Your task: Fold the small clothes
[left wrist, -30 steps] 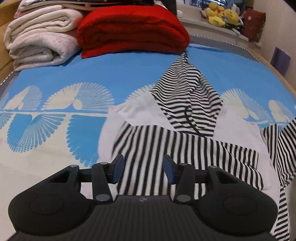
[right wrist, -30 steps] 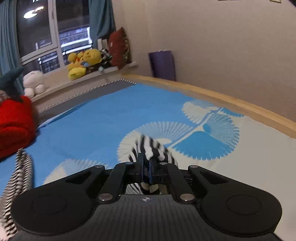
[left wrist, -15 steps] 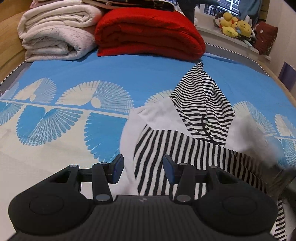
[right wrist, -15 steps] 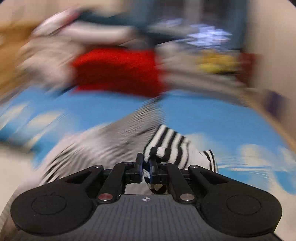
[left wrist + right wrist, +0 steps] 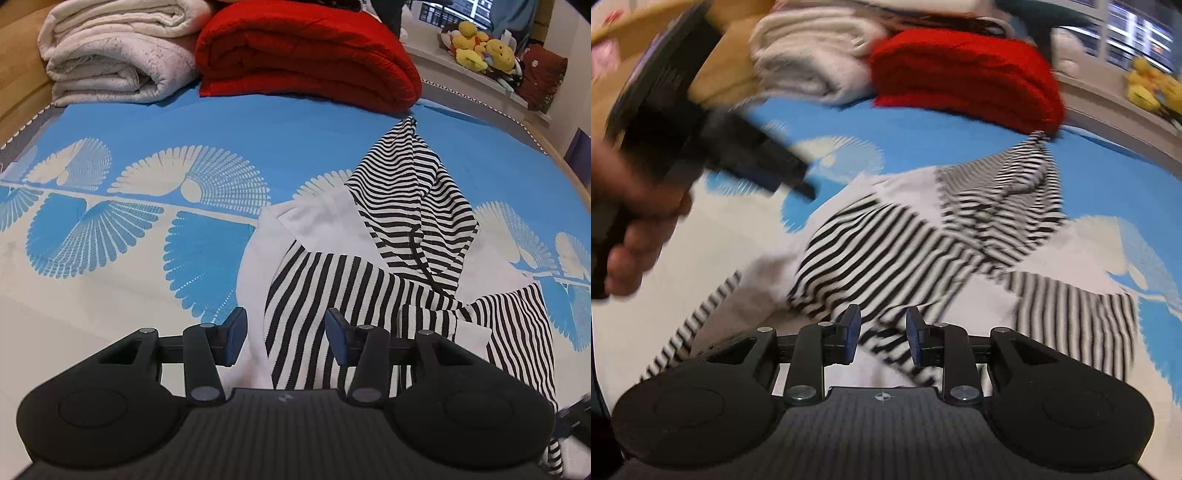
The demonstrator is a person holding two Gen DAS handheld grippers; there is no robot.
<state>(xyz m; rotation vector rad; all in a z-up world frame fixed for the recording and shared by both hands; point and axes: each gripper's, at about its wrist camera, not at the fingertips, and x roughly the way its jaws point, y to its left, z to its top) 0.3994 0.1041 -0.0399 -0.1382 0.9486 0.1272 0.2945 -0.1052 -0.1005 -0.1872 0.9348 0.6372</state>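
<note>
My right gripper [image 5: 879, 338] has just been opening its jaws; they now stand apart with the striped sleeve [image 5: 886, 343] lying loose between them, no pad pressing on it, so I judge the sleeve has just been laid across the body. My left gripper [image 5: 282, 338] holds its jaws spread halfway over the near edge of the garment, gripping nothing, the cloth beneath them and not pinched. The striped hooded top [image 5: 369, 266] lies toward the right side of the bed [image 5: 110, 295], its hood [image 5: 413, 192] pointing up at the head end, where a red blanket [image 5: 306, 55] and a pale blanket [image 5: 118, 51] are stacked. The other sleeve [image 5: 517, 332] lies folded in at the right. To do this step well, I should lift my right jaws straight up so they do not drag the sleeve back out of place, then check that both sleeves lie flat inside the white body. After that I would pinch the near hem with both grippers at matching corners and carry it evenly toward the hood, keeping the edges square. The right view is blurred, so I cannot tell how neatly the sleeve sits.
</note>
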